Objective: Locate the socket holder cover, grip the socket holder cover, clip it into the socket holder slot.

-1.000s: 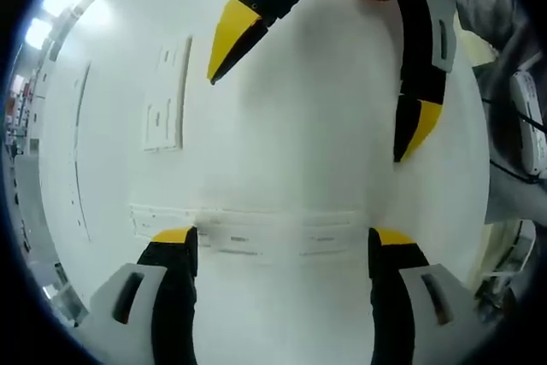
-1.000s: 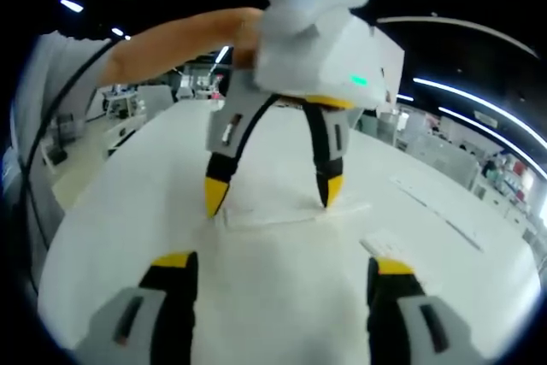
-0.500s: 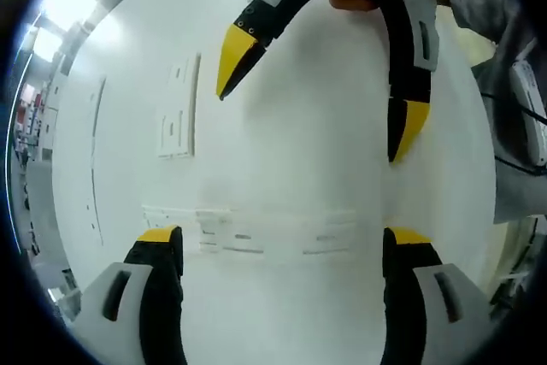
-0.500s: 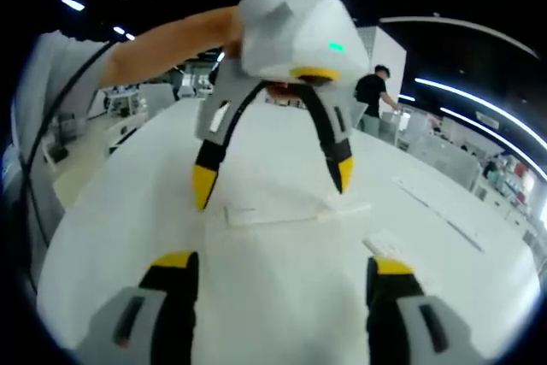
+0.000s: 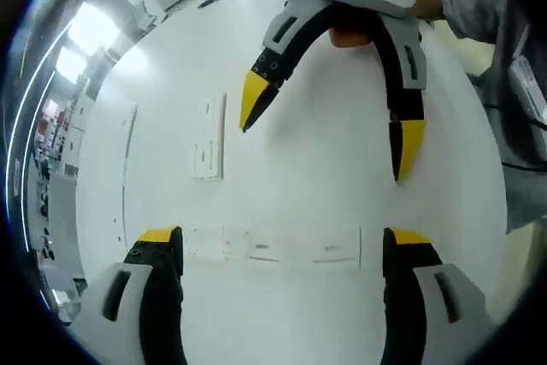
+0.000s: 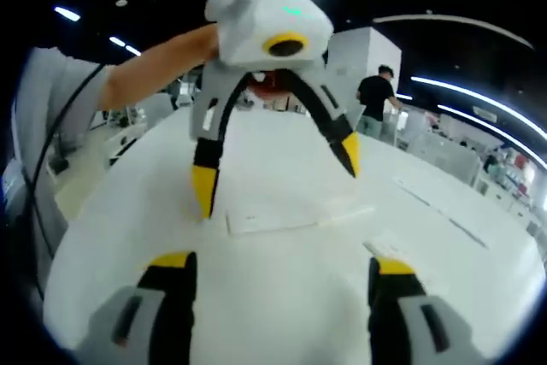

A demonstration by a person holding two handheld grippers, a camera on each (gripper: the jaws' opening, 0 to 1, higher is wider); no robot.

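Lying flat on the white table (image 5: 325, 177), the long socket holder (image 5: 272, 245) runs crosswise between the left gripper (image 5: 278, 250) jaws, which stand wide apart and hold nothing. A smaller white cover plate (image 5: 208, 137) lies well apart, its long axis at right angles. The right gripper (image 5: 329, 130) hangs above, jaws spread, empty. No legible markings.

In the right gripper view, the left gripper (image 6: 278, 179) hovers over the holder (image 6: 295, 215), a bare forearm (image 6: 149, 64) behind it.

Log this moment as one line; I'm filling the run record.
left claw: open, over long strip | right claw: open, empty | small plate: flat on table
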